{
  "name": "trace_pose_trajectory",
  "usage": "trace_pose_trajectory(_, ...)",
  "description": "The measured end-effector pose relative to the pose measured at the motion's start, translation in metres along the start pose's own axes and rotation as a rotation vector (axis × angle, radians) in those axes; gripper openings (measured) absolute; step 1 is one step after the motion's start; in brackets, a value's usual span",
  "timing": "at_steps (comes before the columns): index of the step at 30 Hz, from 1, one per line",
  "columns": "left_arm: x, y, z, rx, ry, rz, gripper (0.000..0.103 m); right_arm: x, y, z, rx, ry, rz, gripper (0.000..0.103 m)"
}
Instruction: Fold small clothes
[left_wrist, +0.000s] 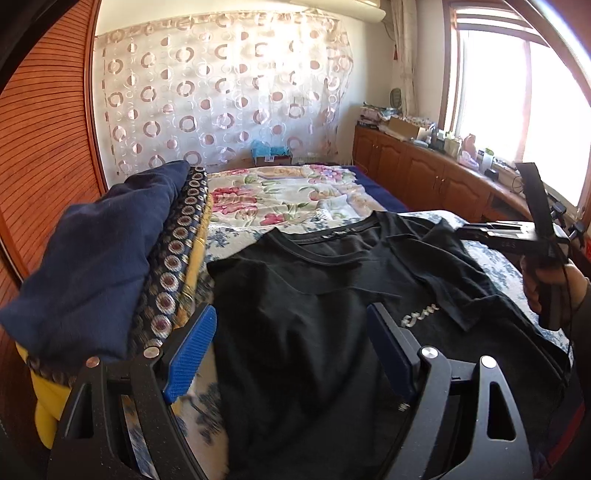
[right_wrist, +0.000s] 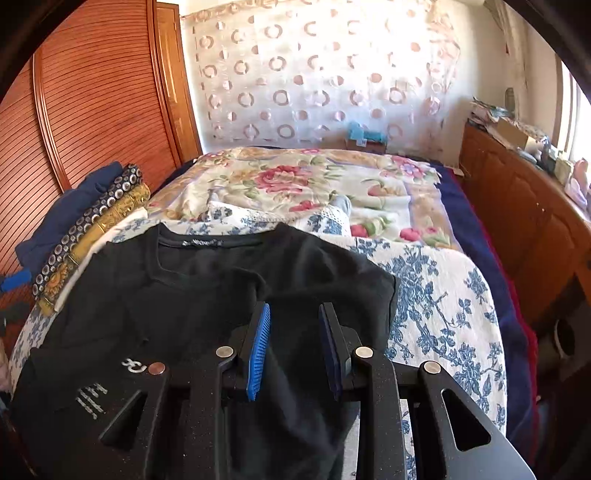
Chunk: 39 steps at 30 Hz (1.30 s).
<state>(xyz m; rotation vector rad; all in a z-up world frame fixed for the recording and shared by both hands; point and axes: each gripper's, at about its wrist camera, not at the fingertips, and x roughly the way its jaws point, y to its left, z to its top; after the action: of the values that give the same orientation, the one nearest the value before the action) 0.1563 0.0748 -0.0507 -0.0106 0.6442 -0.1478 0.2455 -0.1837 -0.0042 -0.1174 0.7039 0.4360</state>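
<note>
My black cotton T-shirt lies on the floral-quilted bed; left tool gapes wide, empty; right tool part-open, empty; only the left view shows the bright window.

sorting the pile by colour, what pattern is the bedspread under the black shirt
White with a blue floral print, the bedspread shows best in the right wrist view.

A black T-shirt with white lettering is lying on a white bedspread printed with blue flowers, beside a navy, ring-patterned and yellow stack of folded clothes, while blue pads are showing on the black gripper.
</note>
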Motion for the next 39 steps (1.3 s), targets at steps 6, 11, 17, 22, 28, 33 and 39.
trace_pose_trajectory(6, 0.026, 0.014, 0.013, 0.020, 0.074, 0.001, 0.073, 0.020, 0.002, -0.004, -0.062, 0.101, -0.035, 0.028)
trace_pose_trajectory(11, 0.054, 0.017, 0.019, 0.034, 0.149, -0.013, 0.061, 0.025, -0.008, 0.002, 0.014, 0.155, 0.001, 0.029)
trace_pose_trajectory(17, 0.085, 0.026, 0.026, 0.007, 0.219, -0.020, 0.045, 0.027, -0.004, 0.003, -0.011, 0.151, -0.015, 0.038)
trace_pose_trajectory(22, 0.104, 0.027, 0.026, -0.003, 0.263, -0.017, 0.045, 0.035, -0.001, -0.003, -0.044, 0.131, -0.027, 0.052)
trace_pose_trajectory(28, 0.126, 0.018, 0.027, 0.024, 0.306, 0.006, 0.045, 0.037, 0.001, -0.009, -0.074, 0.123, -0.031, 0.061)
trace_pose_trajectory(33, 0.139, 0.018, 0.027, 0.034, 0.330, 0.042, 0.035, 0.037, 0.001, -0.010, -0.077, 0.126, -0.031, 0.062)
trace_pose_trajectory(39, 0.121, 0.023, 0.036, 0.035, 0.284, 0.066, 0.007, 0.037, 0.001, -0.008, -0.078, 0.127, -0.033, 0.062)
